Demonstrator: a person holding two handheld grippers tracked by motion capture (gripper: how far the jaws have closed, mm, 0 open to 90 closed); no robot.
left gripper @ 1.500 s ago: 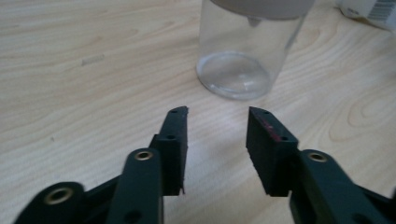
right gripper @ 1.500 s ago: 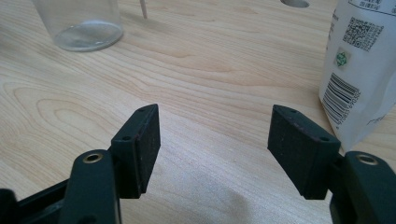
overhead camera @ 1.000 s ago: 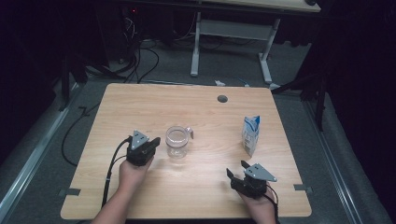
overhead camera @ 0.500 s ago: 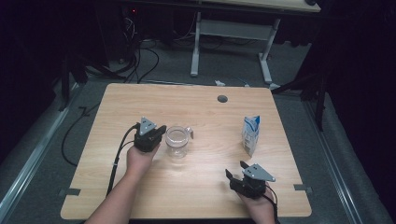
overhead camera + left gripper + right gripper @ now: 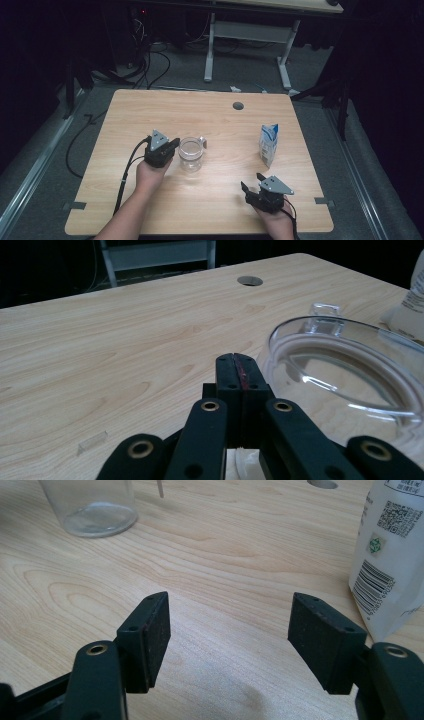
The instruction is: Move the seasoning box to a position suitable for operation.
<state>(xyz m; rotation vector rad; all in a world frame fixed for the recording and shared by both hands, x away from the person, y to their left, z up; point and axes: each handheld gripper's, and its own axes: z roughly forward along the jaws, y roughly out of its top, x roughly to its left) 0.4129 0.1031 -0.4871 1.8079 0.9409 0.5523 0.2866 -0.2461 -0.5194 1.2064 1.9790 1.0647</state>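
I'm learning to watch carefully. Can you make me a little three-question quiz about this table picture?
1. True or false: the left gripper has its jaws closed together.
2. Which thing stands nearest the left gripper: A) the glass jug, B) the milk carton, C) the round hole in the table?
3. Fill in: nothing sits between the jaws of the right gripper, which stand ____.

Key: 1 true. 2 A, the jug stands just beside its jaws. 3 open, above bare wooden table.
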